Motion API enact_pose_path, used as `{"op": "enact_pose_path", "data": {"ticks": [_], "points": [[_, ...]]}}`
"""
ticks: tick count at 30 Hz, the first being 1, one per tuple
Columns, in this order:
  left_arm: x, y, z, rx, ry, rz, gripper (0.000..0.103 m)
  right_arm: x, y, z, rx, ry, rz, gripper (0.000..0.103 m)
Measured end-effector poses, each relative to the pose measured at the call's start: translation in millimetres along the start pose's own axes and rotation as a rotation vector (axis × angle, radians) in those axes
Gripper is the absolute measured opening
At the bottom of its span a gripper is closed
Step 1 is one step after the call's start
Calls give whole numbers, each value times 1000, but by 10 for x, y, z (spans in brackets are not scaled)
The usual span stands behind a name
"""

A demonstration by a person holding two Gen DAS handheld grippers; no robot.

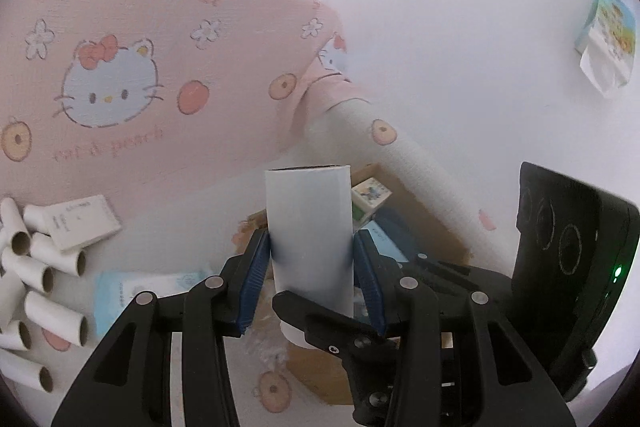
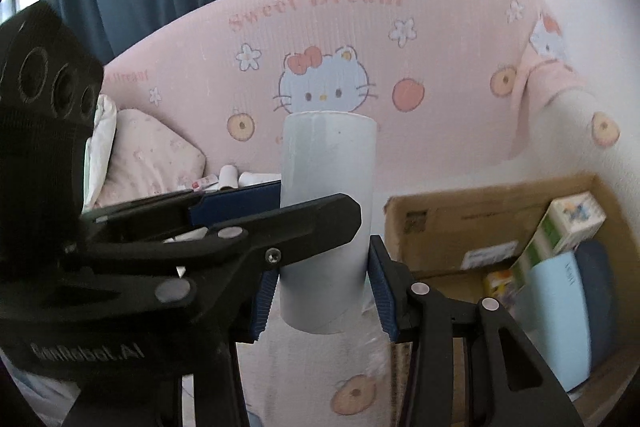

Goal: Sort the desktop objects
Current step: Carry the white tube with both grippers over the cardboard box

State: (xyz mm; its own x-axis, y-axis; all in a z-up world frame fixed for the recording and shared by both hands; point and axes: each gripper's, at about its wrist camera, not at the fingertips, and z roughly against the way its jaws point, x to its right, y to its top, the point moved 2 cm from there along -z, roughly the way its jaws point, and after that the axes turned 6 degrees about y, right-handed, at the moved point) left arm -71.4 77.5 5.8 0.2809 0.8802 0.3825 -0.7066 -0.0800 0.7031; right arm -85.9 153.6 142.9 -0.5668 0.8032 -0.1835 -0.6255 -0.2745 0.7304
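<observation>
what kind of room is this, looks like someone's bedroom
Probably a bedroom, worked on a bed: a pink Hello Kitty headboard, a floral pillow beside it and matching peach-print bedding. Both grippers hold a white cardboard tube.

Soft, even daylight fills both my views, washing the white wall nearly to blank and leaving only faint shading down the white tube, with no hard shadows anywhere. The fisheye bends everything toward a dark round border, and the pink headboard curves with it, its lettering soft and smeared. My black fingers close to the lens look dark and slightly blurred.
</observation>
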Motion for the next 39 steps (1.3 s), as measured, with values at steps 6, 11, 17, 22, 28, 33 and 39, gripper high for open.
{"op": "enact_pose_path", "data": {"ticks": [6,11,17,22,28,33,39], "points": [[128,205,-229,-64,-95,13,47,193,97,170,-36,-50,64,41],[366,343,-522,-102,-106,-67,47,543,184,278,-71,-93,43,41],[671,338,-941,-214,-87,-118,47,1008,169,292,-137,-84,-34,41],[673,246,-1330,-352,-77,-47,47,1329,14,149,-209,-42,-134,41],[679,177,-1627,-445,-36,-25,47,1557,-116,-16,-288,-3,-200,41],[675,119,-1824,-536,-19,43,47,1689,-201,-79,-342,-6,-243,41],[668,51,-1900,-566,-8,87,47,1747,-273,-87,-369,-18,-249,40]]}}
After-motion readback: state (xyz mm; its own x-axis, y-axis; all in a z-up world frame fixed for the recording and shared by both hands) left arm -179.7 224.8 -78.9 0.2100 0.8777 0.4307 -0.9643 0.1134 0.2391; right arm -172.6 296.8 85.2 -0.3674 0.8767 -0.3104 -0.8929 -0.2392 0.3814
